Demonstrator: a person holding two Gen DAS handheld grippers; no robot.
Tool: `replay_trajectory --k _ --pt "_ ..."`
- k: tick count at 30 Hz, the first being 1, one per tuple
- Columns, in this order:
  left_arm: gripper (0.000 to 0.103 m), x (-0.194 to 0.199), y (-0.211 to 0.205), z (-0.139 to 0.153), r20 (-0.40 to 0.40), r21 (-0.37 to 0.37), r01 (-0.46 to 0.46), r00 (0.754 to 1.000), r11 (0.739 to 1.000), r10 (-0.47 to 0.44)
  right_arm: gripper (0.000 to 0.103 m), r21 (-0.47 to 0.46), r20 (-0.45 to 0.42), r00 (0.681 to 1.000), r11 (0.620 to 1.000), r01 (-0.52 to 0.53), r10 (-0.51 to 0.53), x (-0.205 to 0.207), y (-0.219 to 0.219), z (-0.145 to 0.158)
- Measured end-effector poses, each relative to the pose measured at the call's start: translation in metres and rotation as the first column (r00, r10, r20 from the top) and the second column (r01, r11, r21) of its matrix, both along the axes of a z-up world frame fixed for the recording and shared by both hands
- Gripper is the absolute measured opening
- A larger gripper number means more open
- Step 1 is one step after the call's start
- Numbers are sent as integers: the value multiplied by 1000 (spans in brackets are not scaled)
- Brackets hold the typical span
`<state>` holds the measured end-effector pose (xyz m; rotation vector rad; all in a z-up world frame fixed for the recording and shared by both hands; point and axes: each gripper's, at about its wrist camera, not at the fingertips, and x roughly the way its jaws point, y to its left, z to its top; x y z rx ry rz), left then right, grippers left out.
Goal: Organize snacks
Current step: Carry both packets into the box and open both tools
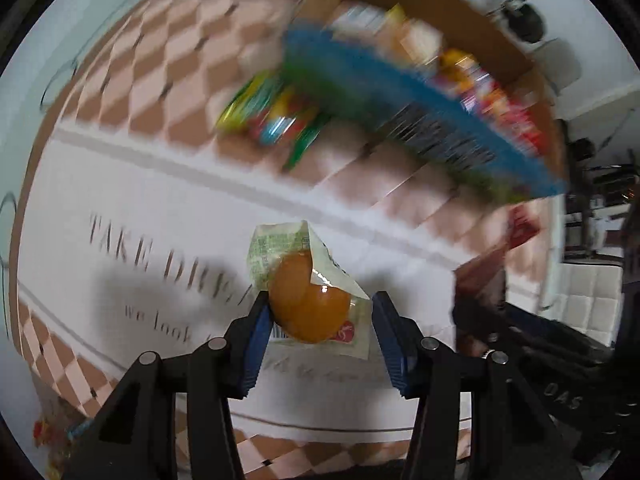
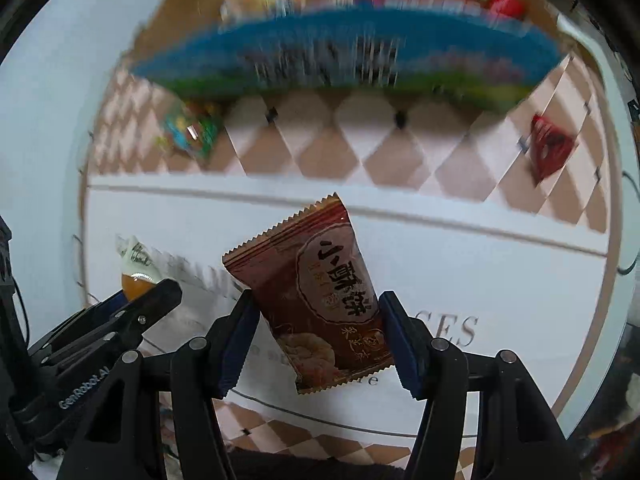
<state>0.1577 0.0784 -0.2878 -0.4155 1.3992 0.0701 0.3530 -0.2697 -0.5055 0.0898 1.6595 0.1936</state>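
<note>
Brown foil printed with the large Chinese characters 小酥饼 wraps the biscuit packet [image 2: 320,304] that the right tongs [image 2: 318,336] have clamped between their blue pads; smaller gold characters run down its lower edge but are too fine to read, and a picture of round pastries sits near the bottom. The packet stands tilted, its serrated top leaning towards the left.

On the left tongs [image 1: 320,336], the near pad presses against an orange jelly cup [image 1: 308,300] in a clear wrapper, while the wrapper's edge just reaches the far pad, so the jaws are closed on it at a middling width. A barcode and a red logo show on the wrapper, unreadable. From the right wrist view, the same tongs enter from the left with "GenRobot.AI" printed in white along their black body, the jelly cup poking up from their tip.

Both tongs are held above the surface [image 2: 500,276], which carries a white cloth with a brown-and-pink diamond border. Grey lettering on it reads "TAKE DRE…" and "we look" in the left view, and "…CES" in the right.

Toward the far edge stands a cardboard box [image 2: 360,52] with a blue and green front, heaped with blurred snacks. Just beside its left corner lies a multicoloured candy bag [image 2: 192,132]; near its right corner lies a small red packet [image 2: 550,148].
</note>
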Motion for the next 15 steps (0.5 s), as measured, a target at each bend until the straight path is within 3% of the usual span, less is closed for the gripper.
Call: replay_trajectory --k 7,11,15 --pt "48 109 -32 74 119 -46 102 988 994 -96 64 86 126 985 991 104 -114 75 -32 74" --pt "48 178 -35 95 147 -10 145 979 989 -142 64 91 163 973 985 147 -161 124 -35 84" --pt "48 235 -29 93 128 16 170 977 985 -171 64 81 179 966 982 173 -185 177 -33 80"
